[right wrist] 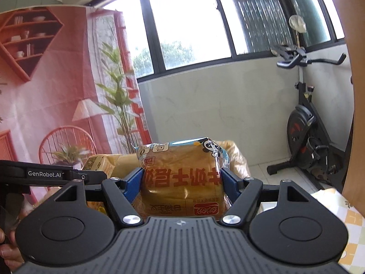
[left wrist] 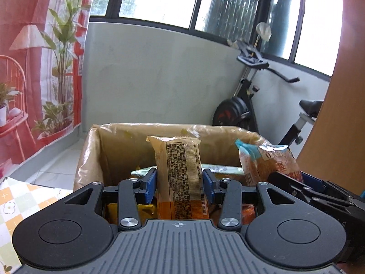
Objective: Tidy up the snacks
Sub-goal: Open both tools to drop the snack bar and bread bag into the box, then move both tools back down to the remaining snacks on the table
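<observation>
Left wrist view: left gripper (left wrist: 179, 186) held above a cardboard box (left wrist: 91, 150) lined with brownish plastic; its blue fingers (left wrist: 151, 186) stand either side of a yellow-orange snack packet (left wrist: 180, 178), printed back panel and barcode facing the camera, packet upright between them; pads appear to press its edges, so grasping the packet; more packets lie in the box beneath, too hidden to sort out; to the right, the right gripper (left wrist: 296, 182) carries a wrapped bread loaf (left wrist: 269, 162) with a pale blue top seam, just beside the first packet; checked cloth on the counter (left wrist: 13, 207) at lower left; exercise bike (left wrist: 251, 100) against the grey wall under the windows; printed red backdrop (left wrist: 34, 68) at left.

Right wrist view: right gripper (right wrist: 182, 182) clenched on the bread loaf (right wrist: 180, 178), clear wrapper with red characters and a panda mark, wide between the blue fingers (right wrist: 133, 183); loaf held above the box (right wrist: 237, 157), whose rim shows behind it; left gripper's black body (right wrist: 45, 174) enters from the left with the yellow-orange snack packet (right wrist: 100, 163) at its tip; a person's hand (right wrist: 9, 251) at the lower left edge; exercise bike (right wrist: 305, 123) at right.
</observation>
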Demonstrator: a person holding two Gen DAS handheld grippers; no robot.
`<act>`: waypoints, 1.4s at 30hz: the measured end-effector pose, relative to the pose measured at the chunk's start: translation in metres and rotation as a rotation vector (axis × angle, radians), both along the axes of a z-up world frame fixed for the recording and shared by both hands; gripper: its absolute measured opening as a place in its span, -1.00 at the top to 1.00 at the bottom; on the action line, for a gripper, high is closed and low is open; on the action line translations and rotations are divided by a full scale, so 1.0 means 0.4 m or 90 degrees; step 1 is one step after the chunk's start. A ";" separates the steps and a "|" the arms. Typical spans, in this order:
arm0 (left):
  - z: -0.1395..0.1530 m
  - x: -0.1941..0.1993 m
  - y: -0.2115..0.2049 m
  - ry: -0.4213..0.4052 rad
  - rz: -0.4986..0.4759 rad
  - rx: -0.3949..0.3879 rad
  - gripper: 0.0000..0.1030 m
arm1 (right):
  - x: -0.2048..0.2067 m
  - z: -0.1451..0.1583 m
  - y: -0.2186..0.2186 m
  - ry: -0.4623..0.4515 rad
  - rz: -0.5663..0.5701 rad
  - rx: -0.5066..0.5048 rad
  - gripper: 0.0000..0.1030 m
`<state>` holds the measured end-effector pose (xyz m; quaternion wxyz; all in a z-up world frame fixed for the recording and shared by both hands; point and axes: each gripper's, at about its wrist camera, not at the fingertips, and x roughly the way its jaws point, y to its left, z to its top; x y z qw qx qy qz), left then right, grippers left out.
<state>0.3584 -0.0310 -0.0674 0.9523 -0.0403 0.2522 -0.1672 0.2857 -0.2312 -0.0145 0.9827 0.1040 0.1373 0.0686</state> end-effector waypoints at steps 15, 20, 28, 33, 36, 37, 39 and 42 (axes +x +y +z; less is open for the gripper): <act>0.046 -0.079 0.107 -0.010 0.014 -0.006 -0.37 | -0.064 0.003 0.019 0.021 -0.013 -0.022 -0.52; 0.054 -0.132 0.149 -0.011 0.010 -0.010 -0.37 | -0.122 0.022 0.025 0.009 -0.004 -0.025 -0.52; 0.021 -0.238 0.217 0.009 -0.010 -0.033 -0.37 | -0.226 0.008 0.029 0.016 -0.001 -0.024 -0.52; -0.043 -0.285 0.239 0.043 -0.004 -0.043 -0.37 | -0.285 -0.029 0.028 0.041 0.004 -0.032 -0.52; -0.094 -0.296 0.245 0.076 0.005 -0.047 -0.36 | -0.315 -0.073 0.033 0.072 0.009 -0.043 -0.52; -0.110 -0.300 0.245 0.086 0.010 -0.045 -0.36 | -0.322 -0.091 0.033 0.087 0.009 -0.043 -0.52; -0.135 -0.310 0.243 0.100 0.015 -0.043 -0.37 | -0.336 -0.129 0.034 0.123 0.014 -0.045 -0.52; -0.165 -0.317 0.239 0.117 0.015 -0.040 -0.37 | -0.356 -0.190 0.037 0.174 0.015 -0.046 -0.52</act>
